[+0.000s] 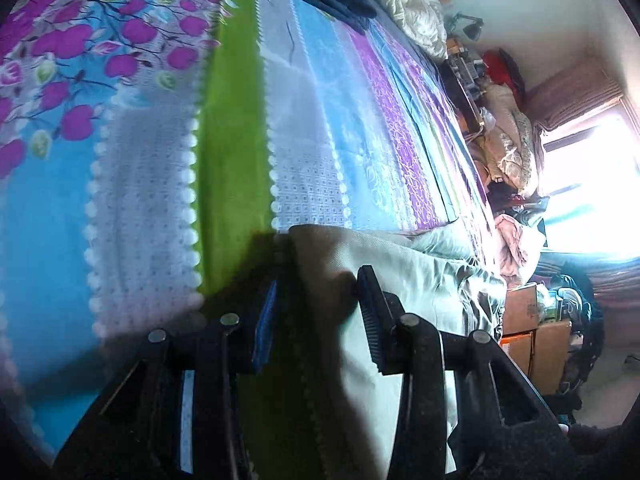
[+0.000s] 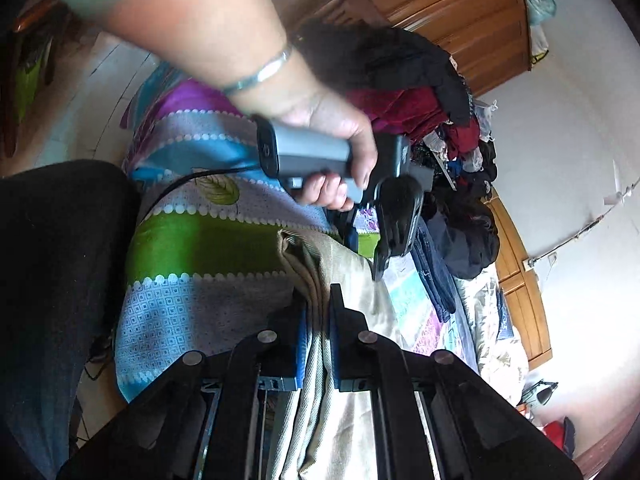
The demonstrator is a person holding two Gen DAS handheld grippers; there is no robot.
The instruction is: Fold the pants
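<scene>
- Left wrist view: the bedsheet, printed in green, blue and purple bands, covers the bed and carries the work. A pile of dark clothes and a stack of folded jeans lie at its far side.
- The beige pants rest on the bedsheet near its front edge, partly bunched, with one end raised off the sheet by the grippers.
- Handling, as a judgement: the cloth is light, soft and limp. It will sag and crease wherever unsupported, and the woven surface is unlikely to slip between ribbed pads. Take hold at a hemmed or seamed edge, both grips on the same end and well apart.
- Long axis: the pants run away from the gripped end across the bed, toward the window side in the left wrist view. Which end is waist or cuff cannot be determined.
- The right gripper is clamped on a thick fold of the pants, jaws nearly together.
- The left gripper straddles the pants edge with jaws apart; no firm clamp is evident.
- A hand holds the left gripper handle.
</scene>
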